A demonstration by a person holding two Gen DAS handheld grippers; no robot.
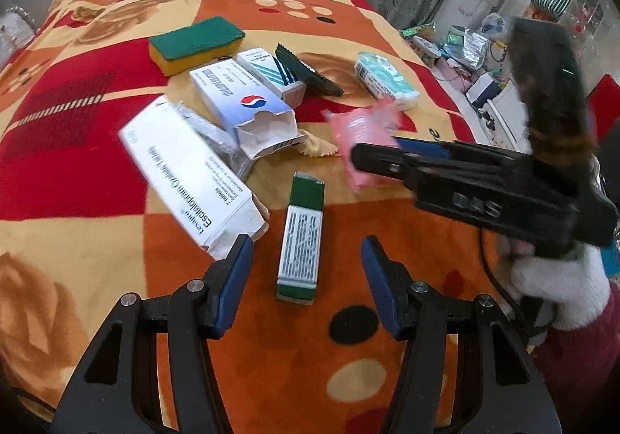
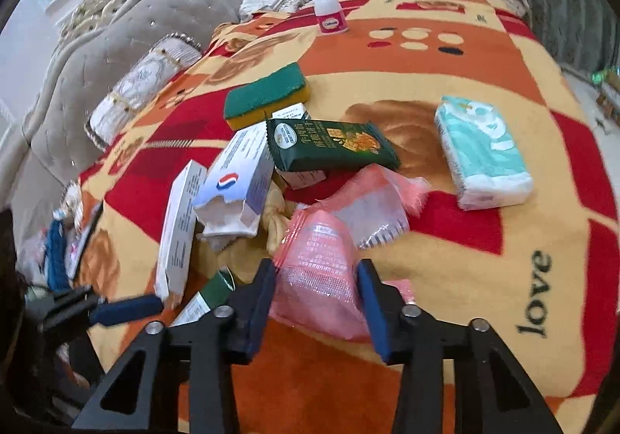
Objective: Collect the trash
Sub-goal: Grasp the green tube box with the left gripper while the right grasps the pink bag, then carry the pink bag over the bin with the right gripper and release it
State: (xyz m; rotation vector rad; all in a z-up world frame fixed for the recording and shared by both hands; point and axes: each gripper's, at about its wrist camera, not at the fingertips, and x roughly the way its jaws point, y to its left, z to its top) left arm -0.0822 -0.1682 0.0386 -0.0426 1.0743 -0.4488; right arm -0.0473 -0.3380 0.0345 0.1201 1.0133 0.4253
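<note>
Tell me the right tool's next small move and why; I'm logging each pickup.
Probably lift. The right tool has its pads against both sides of the pink wrapper, which lies on the blanket beside a clear wrapper. Raising it slightly would show whether the grip holds.

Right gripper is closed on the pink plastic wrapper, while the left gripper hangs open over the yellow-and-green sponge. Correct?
Not quite. The left gripper is open over the small green-and-white box, not the sponge, which lies farther back, as the left wrist view shows. The right gripper does clamp the pink wrapper.
</note>
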